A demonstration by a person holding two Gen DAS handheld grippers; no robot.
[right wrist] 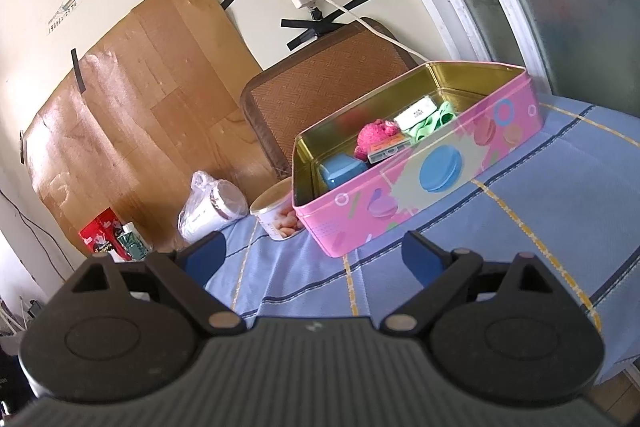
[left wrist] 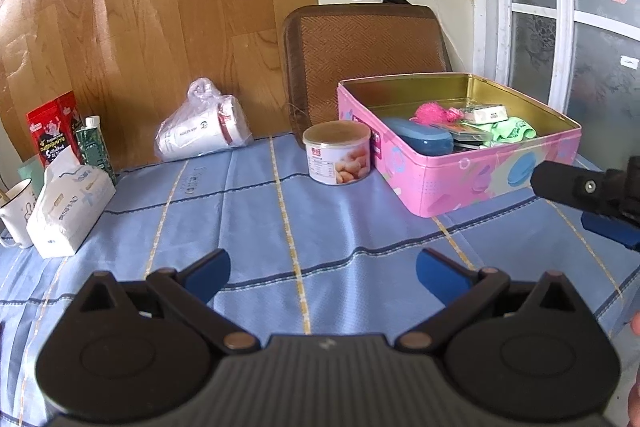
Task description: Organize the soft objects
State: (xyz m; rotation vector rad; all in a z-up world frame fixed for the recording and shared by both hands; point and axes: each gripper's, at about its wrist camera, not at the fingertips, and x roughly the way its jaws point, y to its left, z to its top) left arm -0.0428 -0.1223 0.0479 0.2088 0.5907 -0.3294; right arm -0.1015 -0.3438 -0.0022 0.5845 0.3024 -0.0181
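Holding your left gripper low over the blue checked tablecloth, you had its blue-padded fingers spread wide with nothing between them, and your right gripper was likewise splayed and empty, facing the pink tin. That tin was your landmark: inside it lay the soft things, a fuzzy pink ball near the middle and a green cloth toward its far end, beside a blue case and a small white box. Just beside the tin's near-left corner stood a round snack can; well beyond that sat a bagged cup and a tissue pack. No soft item appeared left outside the tin, so the sorting looked nearly done. If you reached in again, you would have done well to come down from above the tin wall and pinch only fabric, staying off the hard items.
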